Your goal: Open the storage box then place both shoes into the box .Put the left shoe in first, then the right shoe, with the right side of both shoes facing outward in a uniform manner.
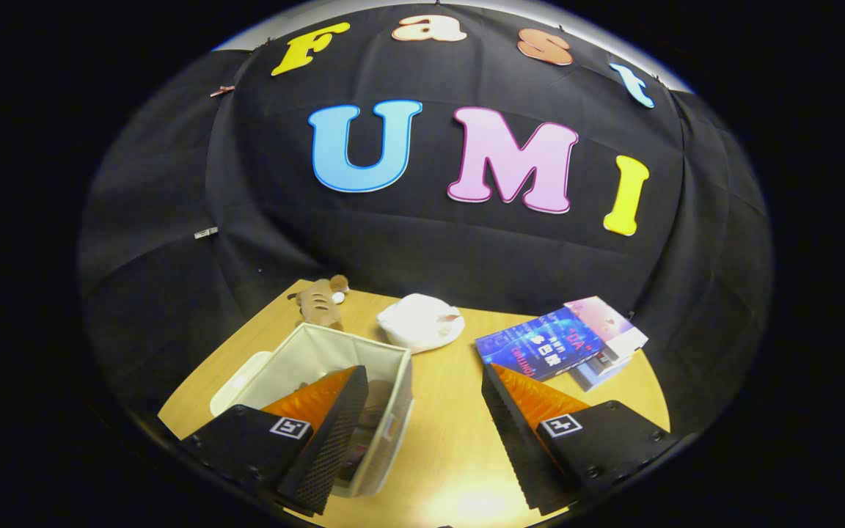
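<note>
Your gripper (422, 411) has its 2 fingers spread wide apart, holding nothing; bare table (452, 440) shows between them. The left finger (320, 440) hangs over the box (334, 359), covering much of its near half. The box is open and sits on the table, its wall (393, 411) lying just inside the gap between the fingers. Inside it, past the left fingertip, you can make out something brownish; what it is cannot be told. A lid (235, 385) lies flat against the far side of the box, to its left. Beyond the box, near the booth wall, sits a plush toy (320, 302). To its right lies a white shoe (420, 323), well apart from the box. Just ahead of the right finger (532, 433), a stack of books (562, 341) rests on the table.
</note>
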The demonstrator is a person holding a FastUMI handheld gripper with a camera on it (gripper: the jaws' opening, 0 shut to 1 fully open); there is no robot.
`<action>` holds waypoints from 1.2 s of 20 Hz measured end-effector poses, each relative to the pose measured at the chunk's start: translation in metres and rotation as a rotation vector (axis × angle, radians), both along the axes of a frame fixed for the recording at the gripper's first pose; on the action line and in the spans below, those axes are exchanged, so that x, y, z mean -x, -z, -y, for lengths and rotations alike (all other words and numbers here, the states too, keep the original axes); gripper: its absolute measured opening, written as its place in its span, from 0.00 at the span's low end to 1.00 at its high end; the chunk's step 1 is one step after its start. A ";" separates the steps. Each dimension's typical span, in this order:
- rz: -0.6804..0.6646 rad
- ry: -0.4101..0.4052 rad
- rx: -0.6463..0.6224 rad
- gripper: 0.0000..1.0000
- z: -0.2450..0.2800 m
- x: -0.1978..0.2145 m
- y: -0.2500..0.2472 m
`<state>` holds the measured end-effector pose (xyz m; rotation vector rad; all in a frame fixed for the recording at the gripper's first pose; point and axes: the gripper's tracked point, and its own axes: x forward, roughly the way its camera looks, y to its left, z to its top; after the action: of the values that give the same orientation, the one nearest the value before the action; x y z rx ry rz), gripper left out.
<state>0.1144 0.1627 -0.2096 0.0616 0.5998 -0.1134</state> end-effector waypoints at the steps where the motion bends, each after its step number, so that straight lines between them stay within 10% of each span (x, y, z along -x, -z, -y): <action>1: 0.021 -0.003 0.026 0.97 0.017 0.004 -0.009; 24: 0.331 0.079 0.134 0.98 0.263 0.127 -0.113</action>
<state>-0.0130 -0.0999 -0.0963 -0.0265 0.2582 -0.2150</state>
